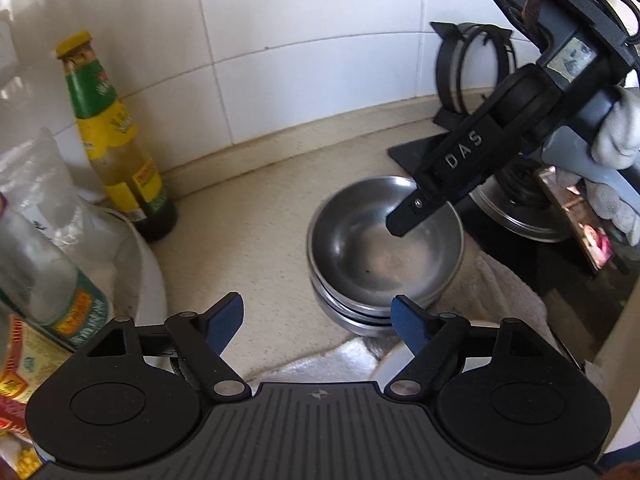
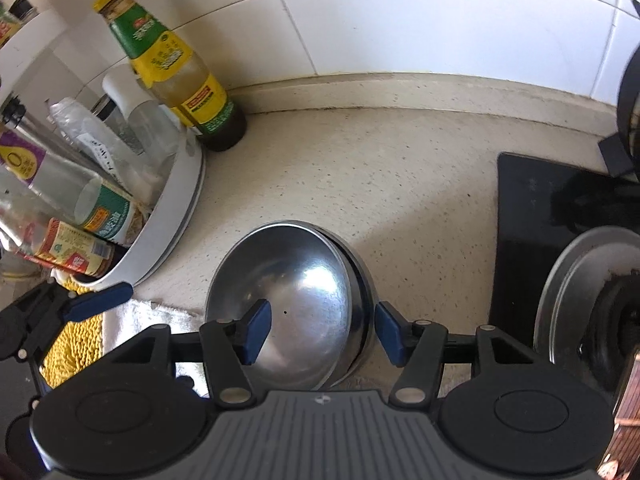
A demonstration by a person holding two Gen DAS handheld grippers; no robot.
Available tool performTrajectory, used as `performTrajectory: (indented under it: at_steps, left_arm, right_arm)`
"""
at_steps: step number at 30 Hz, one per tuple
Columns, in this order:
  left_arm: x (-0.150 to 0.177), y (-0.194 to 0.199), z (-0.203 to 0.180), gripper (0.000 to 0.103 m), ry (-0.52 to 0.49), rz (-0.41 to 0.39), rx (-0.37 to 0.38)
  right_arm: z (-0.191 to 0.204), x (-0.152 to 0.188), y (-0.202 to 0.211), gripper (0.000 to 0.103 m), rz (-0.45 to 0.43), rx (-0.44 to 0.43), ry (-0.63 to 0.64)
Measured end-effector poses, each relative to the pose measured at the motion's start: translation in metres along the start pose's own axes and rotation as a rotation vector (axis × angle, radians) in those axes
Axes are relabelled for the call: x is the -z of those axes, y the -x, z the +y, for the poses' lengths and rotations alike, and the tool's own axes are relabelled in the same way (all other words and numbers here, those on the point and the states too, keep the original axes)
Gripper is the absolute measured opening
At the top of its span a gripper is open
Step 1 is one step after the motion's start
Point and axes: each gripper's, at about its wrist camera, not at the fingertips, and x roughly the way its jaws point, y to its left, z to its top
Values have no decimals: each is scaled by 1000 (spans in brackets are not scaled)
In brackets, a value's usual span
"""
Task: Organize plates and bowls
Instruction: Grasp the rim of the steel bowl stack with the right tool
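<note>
A stack of steel bowls (image 1: 384, 240) sits on the beige counter, partly on a white towel (image 1: 504, 280). My left gripper (image 1: 318, 324) is open just in front of the stack, with nothing between its blue pads. My right gripper (image 2: 324, 332) is open over the bowl stack (image 2: 296, 280) and straddles the near-right rim. One pad is inside the top bowl and the other outside, neither pressing. In the left wrist view its black finger (image 1: 416, 208) dips into the top bowl, held by a gloved hand (image 1: 616, 140).
A yellow-capped sauce bottle (image 2: 176, 68) stands by the tiled wall. A white tub (image 2: 172, 228) of bottles fills the left side. A black stove top (image 2: 520, 240) with a steel burner ring (image 2: 568, 280) lies to the right. A yellow cloth (image 2: 76, 344) lies at the near left.
</note>
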Motion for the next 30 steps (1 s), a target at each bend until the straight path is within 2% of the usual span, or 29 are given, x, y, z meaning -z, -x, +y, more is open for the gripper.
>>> performTrajectory:
  at_steps: [11,20,22,26,30]
  left_arm:
    - [6,-19,8,86,-32,10,153]
    - [5,-48,11,87,-5,49,232]
    - [5,-54,8,87,-23,50,240]
    - [2,-67,4,87,-53,60,276]
    - [-1,-78,3,92,-75,60,285]
  right_arm:
    - [-6,6,-11,75,9,14,-78]
    - [-9,5,-31,77,39,4,-112]
    - [-9,3,-38,80,47,4,-119]
    - [-8,1,-50,81,66,14,-108]
    - [-12,-4,-57,85,62,-8,-134]
